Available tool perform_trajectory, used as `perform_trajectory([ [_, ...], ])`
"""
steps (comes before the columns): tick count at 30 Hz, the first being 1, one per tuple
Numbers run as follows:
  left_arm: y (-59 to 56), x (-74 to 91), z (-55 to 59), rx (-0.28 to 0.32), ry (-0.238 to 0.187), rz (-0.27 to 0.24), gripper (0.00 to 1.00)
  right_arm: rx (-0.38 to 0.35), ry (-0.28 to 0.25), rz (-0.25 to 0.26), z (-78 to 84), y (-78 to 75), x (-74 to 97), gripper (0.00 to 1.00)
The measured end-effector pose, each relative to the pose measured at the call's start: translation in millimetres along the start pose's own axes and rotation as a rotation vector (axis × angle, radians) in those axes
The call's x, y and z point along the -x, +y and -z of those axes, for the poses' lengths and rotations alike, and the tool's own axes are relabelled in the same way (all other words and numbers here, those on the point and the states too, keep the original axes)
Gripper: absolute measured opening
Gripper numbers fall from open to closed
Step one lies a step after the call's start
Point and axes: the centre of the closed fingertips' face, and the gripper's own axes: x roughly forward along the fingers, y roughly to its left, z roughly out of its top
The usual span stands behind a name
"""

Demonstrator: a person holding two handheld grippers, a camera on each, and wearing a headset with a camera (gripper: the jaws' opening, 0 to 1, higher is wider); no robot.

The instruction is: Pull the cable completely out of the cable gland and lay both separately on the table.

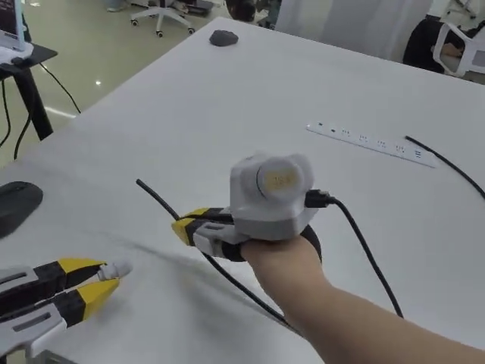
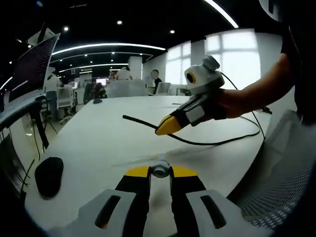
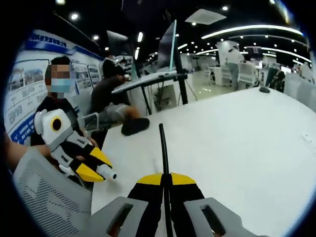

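Right gripper (image 1: 180, 225) is clamping the freed thin black cable (image 1: 155, 197), left gripper (image 1: 107, 277) pinching the small grey plastic cable gland (image 1: 119, 268); both need laying down apart

Large white table (image 1: 227, 98); white power strip (image 1: 371, 142) lying on it, dark mouse (image 1: 223, 38) near far corner. Glossy pale floor (image 1: 91, 61) beyond, white office chair (image 1: 163, 14) on castors. Open-plan office: bright windows (image 2: 237, 54), curved ceiling light strips (image 2: 108, 48), small spotlights. Monitor (image 3: 168, 42) on black stand; posters (image 3: 29, 79) on wall.
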Motion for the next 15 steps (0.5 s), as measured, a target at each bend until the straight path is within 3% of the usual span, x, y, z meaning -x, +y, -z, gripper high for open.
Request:
perform_trajectory([
  [6,8.6,0.1,20.2,0.011,0.033,-0.04,0.15,-0.017,0.053,0.032,19.2,-7.2,-20.1,0.0],
  [11,18.1,1.9,30.9,0.024,0.034,-0.08,0.15,-0.008,0.05,0.04,21.2,-10.1,-24.9,0.0],
  [12,19.5,1.5,32.7,0.028,0.034,-0.087,0.15,0.026,0.046,0.059,20.0,-13.6,-26.4,0.0],
  [15,14.7,-1.2,35.4,0.027,0.041,-0.09,0.15,0.028,0.044,0.07,20.7,-17.3,-28.8,0.0],
])
